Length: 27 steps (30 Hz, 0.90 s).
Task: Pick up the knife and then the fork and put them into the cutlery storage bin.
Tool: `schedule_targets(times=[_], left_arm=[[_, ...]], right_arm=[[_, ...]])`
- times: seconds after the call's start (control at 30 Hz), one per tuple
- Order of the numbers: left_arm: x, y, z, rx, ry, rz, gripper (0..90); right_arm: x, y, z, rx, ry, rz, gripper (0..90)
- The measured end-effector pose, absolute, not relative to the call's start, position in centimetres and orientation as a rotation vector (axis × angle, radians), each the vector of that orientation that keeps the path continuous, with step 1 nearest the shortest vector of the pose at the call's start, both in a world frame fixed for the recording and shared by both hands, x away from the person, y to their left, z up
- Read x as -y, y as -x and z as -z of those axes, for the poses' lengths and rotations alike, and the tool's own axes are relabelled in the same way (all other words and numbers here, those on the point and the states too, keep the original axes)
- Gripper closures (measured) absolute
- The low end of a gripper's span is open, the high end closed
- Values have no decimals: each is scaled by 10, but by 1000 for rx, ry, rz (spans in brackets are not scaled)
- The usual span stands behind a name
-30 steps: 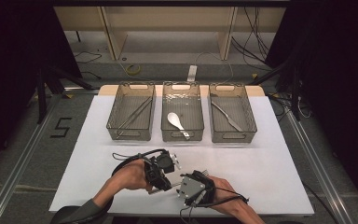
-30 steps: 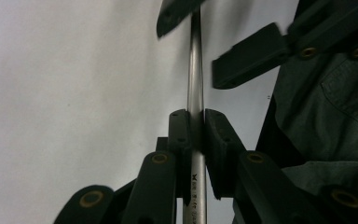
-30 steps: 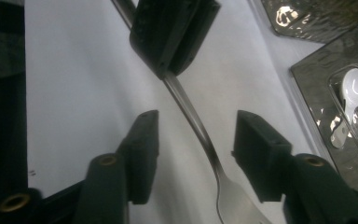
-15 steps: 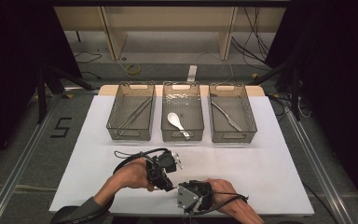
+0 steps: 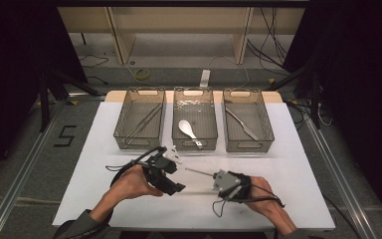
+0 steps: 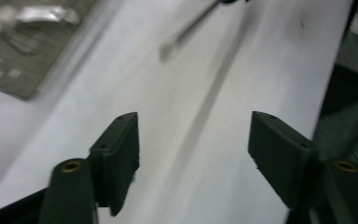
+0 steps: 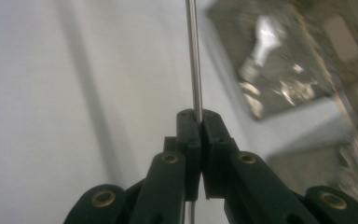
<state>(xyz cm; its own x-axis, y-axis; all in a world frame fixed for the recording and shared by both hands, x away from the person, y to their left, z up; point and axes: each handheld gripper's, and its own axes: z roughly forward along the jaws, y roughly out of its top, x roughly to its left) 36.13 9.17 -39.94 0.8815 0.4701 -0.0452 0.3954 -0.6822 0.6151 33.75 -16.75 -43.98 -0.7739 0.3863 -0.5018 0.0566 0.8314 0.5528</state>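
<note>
My right gripper has its jaws clamped on a thin, straight silver metal rod, which looks like a chopstick. In the right gripper view the rod rises straight out from between the shut black pads and runs out of the top of the frame. From the high view it sticks out from the gripper toward the upper left, above the white table, its free tip near my left gripper.

My left gripper has just been opening its jaws. In the left gripper view they stand wide apart with only bare table between them, and the blurred rod lies well ahead of them, apart from both pads.

Beyond both hands, three clear wire-mesh trays sit side by side. The left tray holds long thin sticks, the middle tray a white spoon, and the right tray a silver table knife.
</note>
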Motion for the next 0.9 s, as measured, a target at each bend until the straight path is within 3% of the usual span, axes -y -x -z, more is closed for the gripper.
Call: schedule_targets(times=[0.47, 0.7, 0.9], left_arm=[[-142, -351, 406, -780, -1999, -319, 200], [-156, -349, 411, -817, -1969, -330, 161], [-166, -347, 411, -826, -1912, -344, 160]], right_arm=[[241, -406, 390, -2199, -829, -822, 881], [252, -451, 367, -2150, -1008, -869, 881], [251, -490, 369, -2143, -1126, -842, 880]])
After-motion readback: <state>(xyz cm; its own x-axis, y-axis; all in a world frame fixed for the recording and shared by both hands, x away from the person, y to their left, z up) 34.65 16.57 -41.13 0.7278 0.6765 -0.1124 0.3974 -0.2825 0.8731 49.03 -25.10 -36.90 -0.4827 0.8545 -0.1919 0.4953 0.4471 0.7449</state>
